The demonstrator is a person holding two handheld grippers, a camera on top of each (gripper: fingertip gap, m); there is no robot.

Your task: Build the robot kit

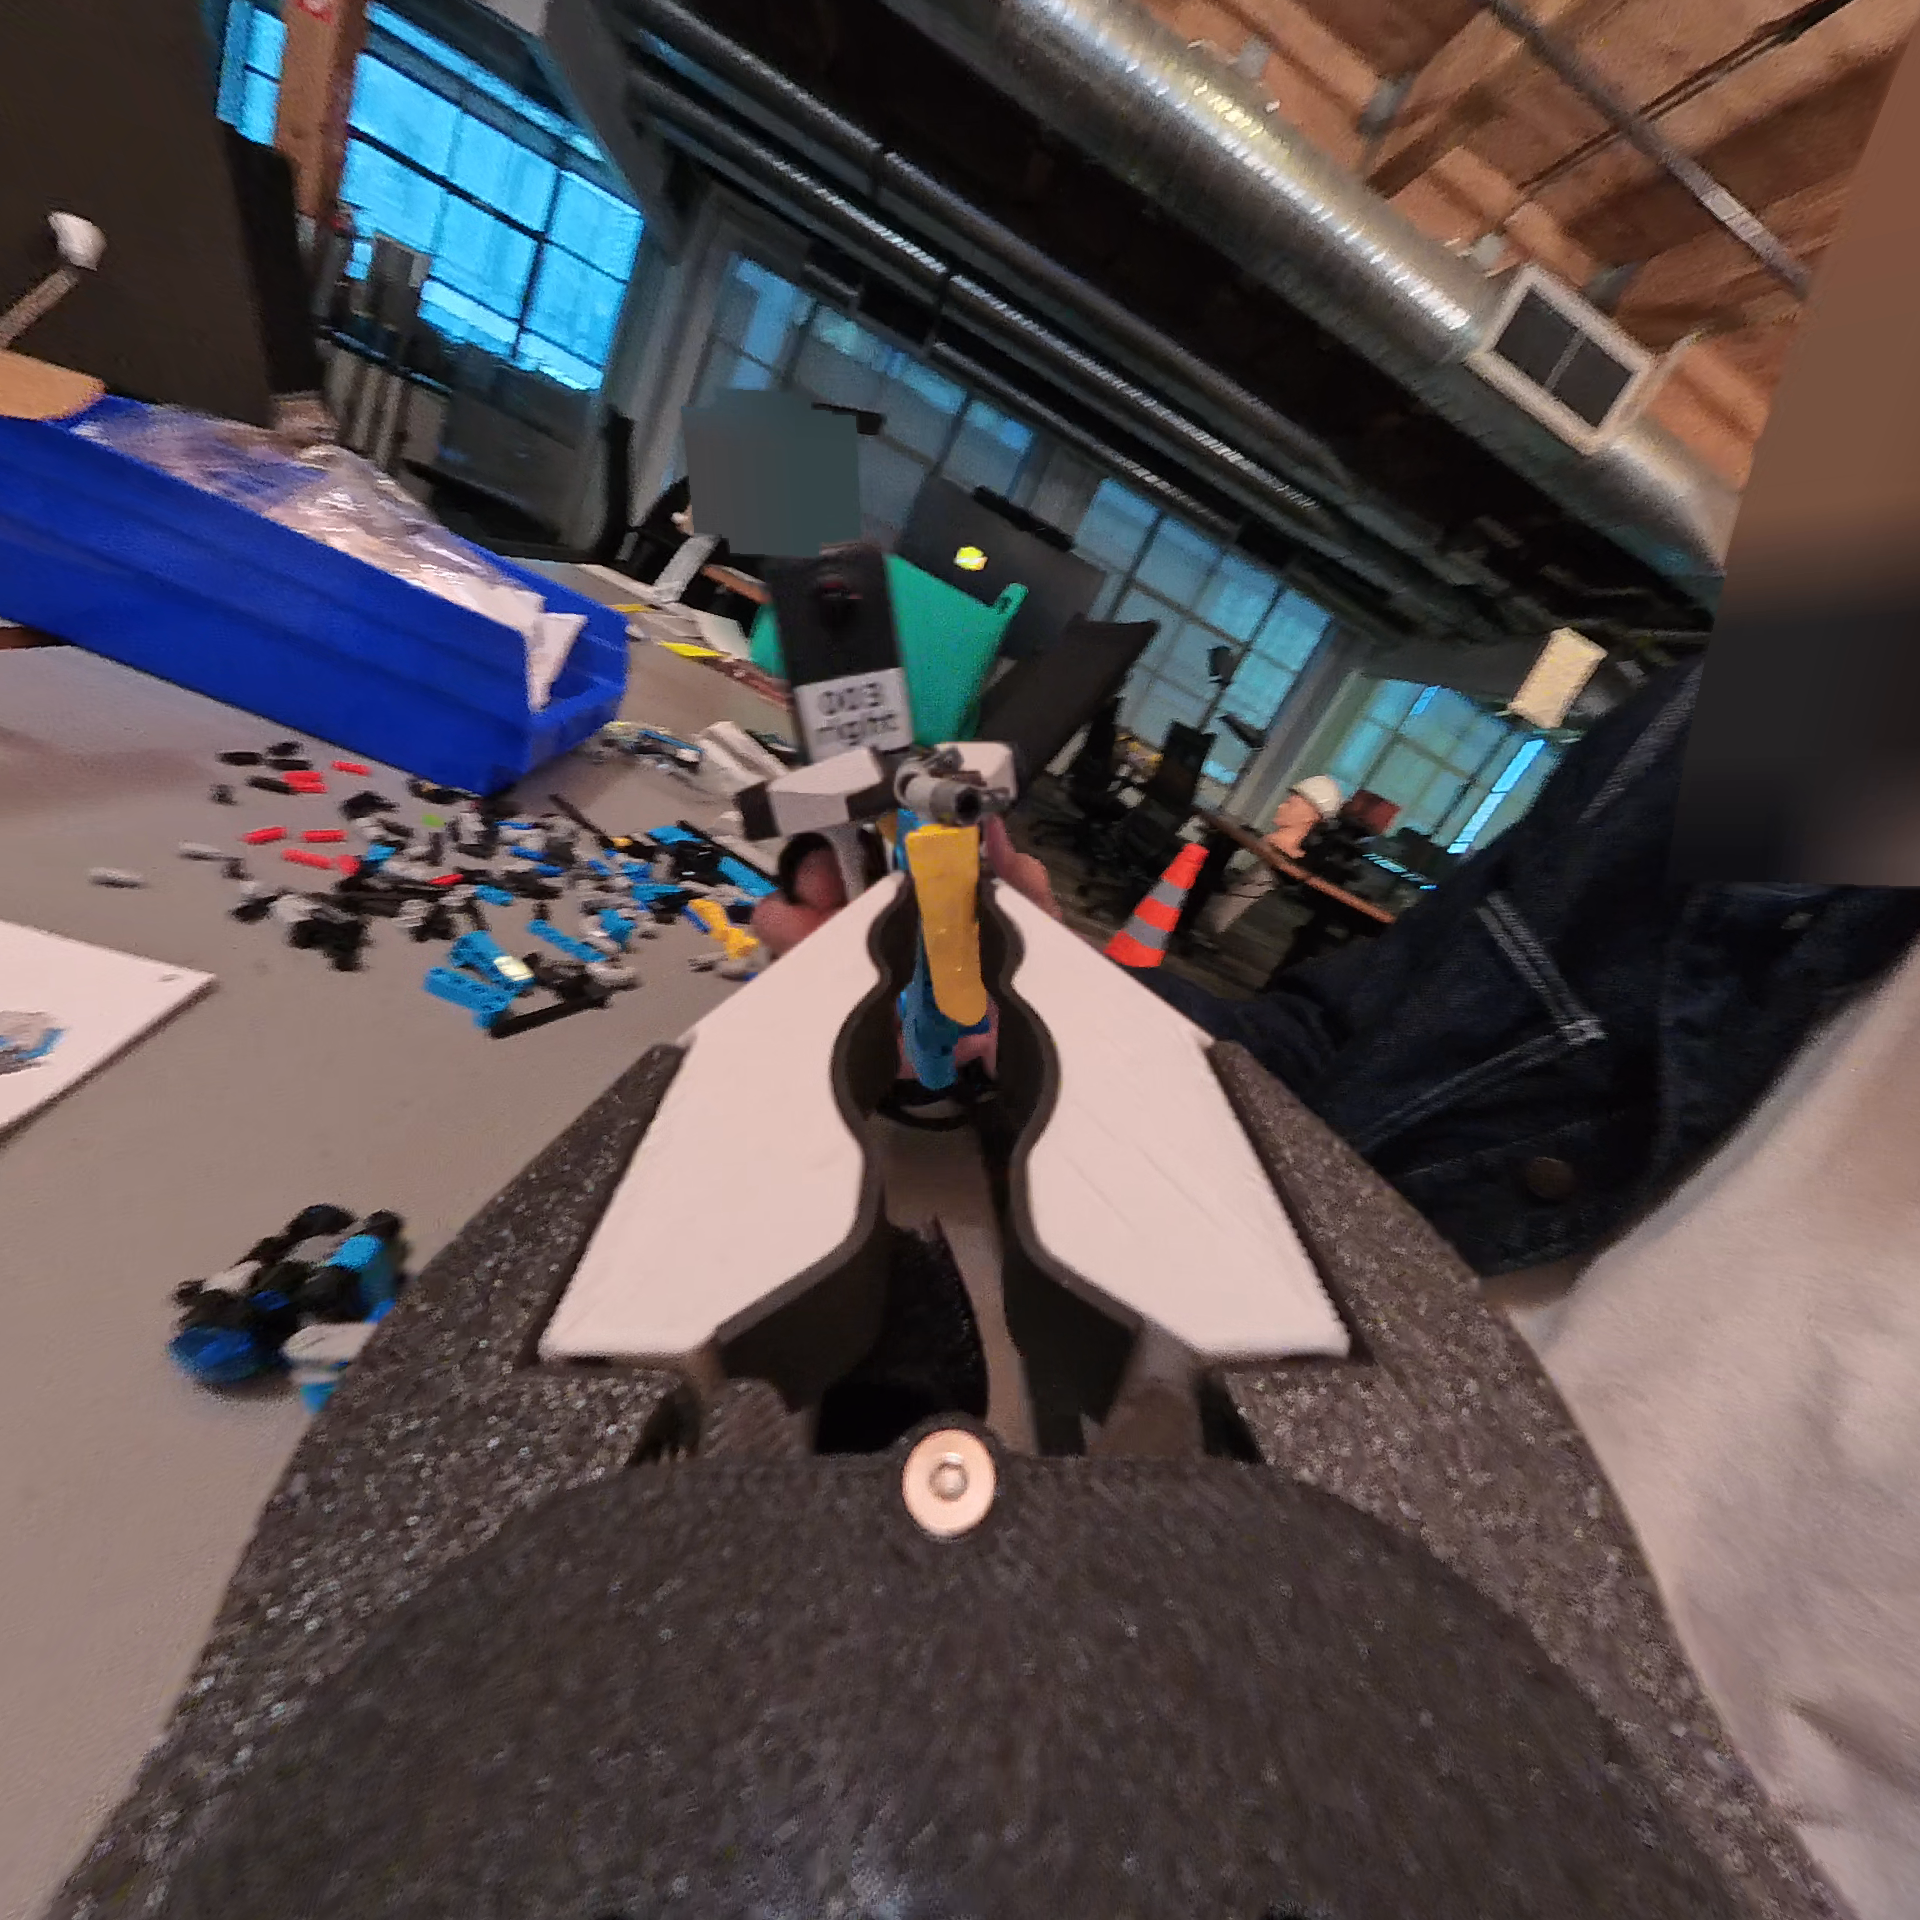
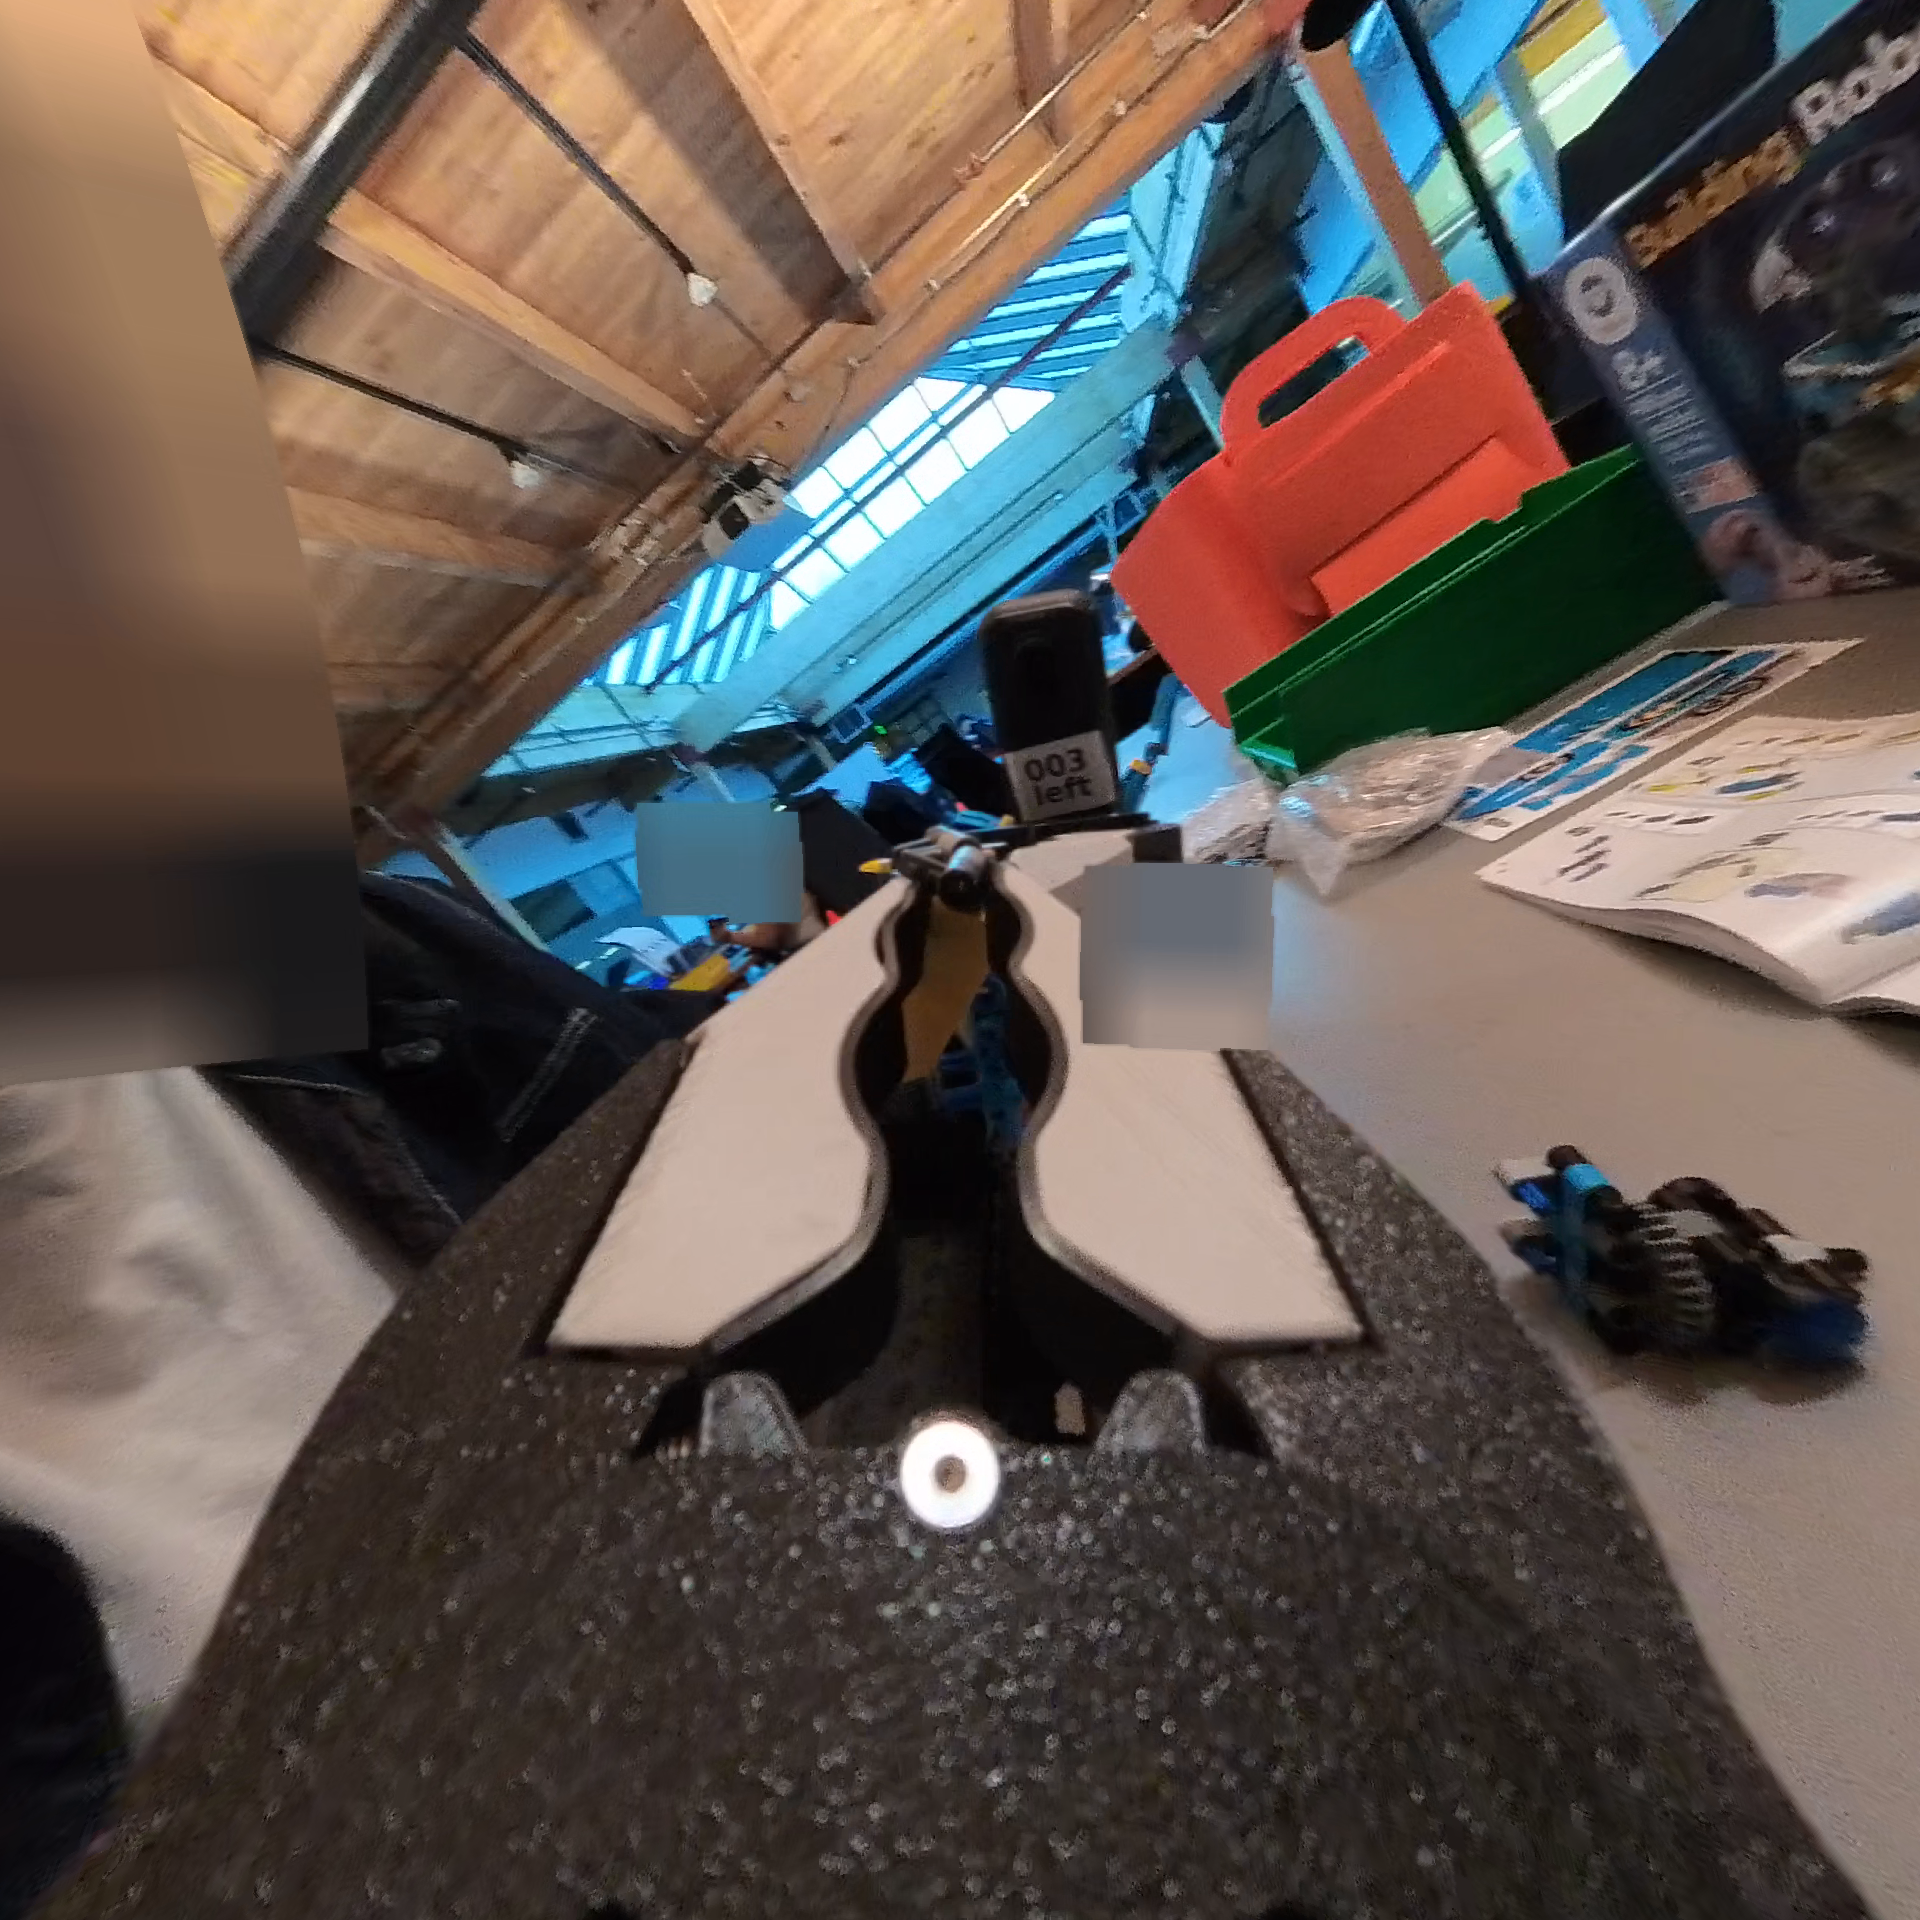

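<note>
- Left gripper (image 1: 940, 883): jaws nearly closed, pinching a small brick assembly (image 1: 943, 935) — yellow piece on a blue beam, grey axle piece at the top. It is held up off the table, between the two grippers.
- Right gripper (image 2: 951, 894): jaws also nearly closed, on the same assembly from the opposite side; the yellow piece and blue beam sit in the gap between its fingers. The two grippers face each other tip to tip.
- Blue bin (image 1: 312, 613): far left on the table, tilted in the left wrist view, holds clear plastic bags; contents of the bags too blurred to tell.
- Green tray (image 2: 1455, 634): far right, beside the table's back edge, with an orange handled case (image 2: 1340, 499) standing in it.
- Printed box (image 2: 1787, 312) stands upright just beside the green tray.
- Loose bricks (image 1: 499, 894) — black, blue, red, grey — are scattered on the grey table (image 1: 312, 1091) in front of the blue bin.
- Second small build (image 2: 1683, 1268), black and blue with gears, lies alone on the table near the right gripper's side, apart from both grippers.
- Open instruction booklet (image 2: 1766, 862) and clear bags (image 2: 1371, 790) lie in front of the green tray.
- A white sheet (image 1: 73, 1008) sits at the left edge of the left wrist view.
- Open room: bare table between the second build and the booklet, and below the loose bricks.
- A denim sleeve (image 1: 1558, 1039) is close on the inner side of both grippers.
</note>
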